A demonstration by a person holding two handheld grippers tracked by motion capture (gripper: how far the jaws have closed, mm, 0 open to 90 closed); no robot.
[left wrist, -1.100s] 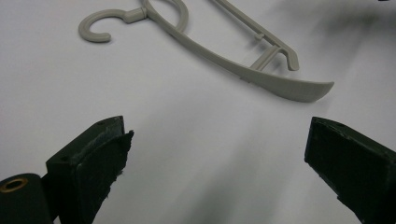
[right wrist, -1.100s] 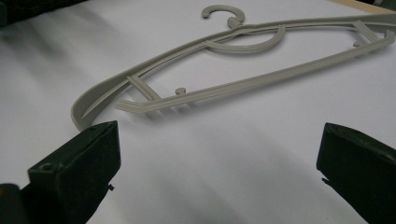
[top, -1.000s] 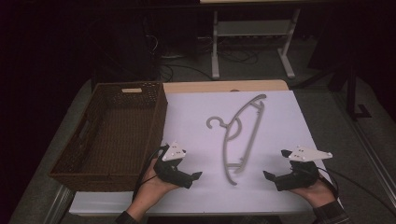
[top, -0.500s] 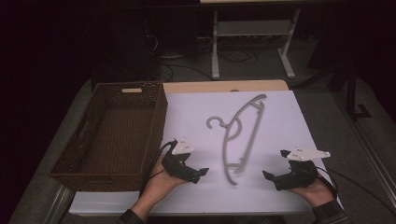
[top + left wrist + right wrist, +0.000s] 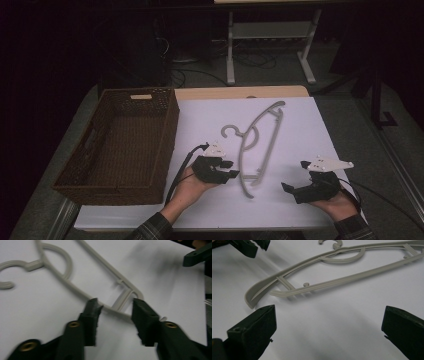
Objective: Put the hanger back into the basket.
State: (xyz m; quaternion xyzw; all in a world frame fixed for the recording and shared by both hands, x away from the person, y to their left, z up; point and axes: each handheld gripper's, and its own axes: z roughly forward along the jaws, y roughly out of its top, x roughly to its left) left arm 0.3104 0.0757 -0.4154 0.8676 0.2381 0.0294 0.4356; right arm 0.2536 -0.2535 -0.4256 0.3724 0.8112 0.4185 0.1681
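Over on the white worktop [image 5: 300,130], looking at a grey plastic hanger [image 5: 270,142] lying flat, hook pointing toward the wicker basket [image 5: 170,135], near end toward the hands. Not in the basket, not lifted.

Biggest change from a second back: slid the left tool [image 5: 231,170] sideways across the sheet, away from the basket and right up to the hanger's near corner. Jaws have just been closing too, from wide apart down to a narrow gap. From the left tool's [image 5: 116,307] own camera, got the hanger's [image 5: 119,280] rounded corner sitting between the two black tips, one tip about touching the bar. Can't call it a proper clamp yet, looks more like straddling than squeezing.

Reads like the start of a pickup, probably headed for the basket. Would want a firmer bite before lifting, otherwise likely to pivot or slip out.

Right tool [image 5: 294,175] parked off to the other side, same spot as before, jaws spread wide with nothing between them, hanger [image 5: 352,277] well ahead of it.

No brands or lettering anywhere. Just a pale tag [image 5: 141,96] on the basket's far rim, too small to read.
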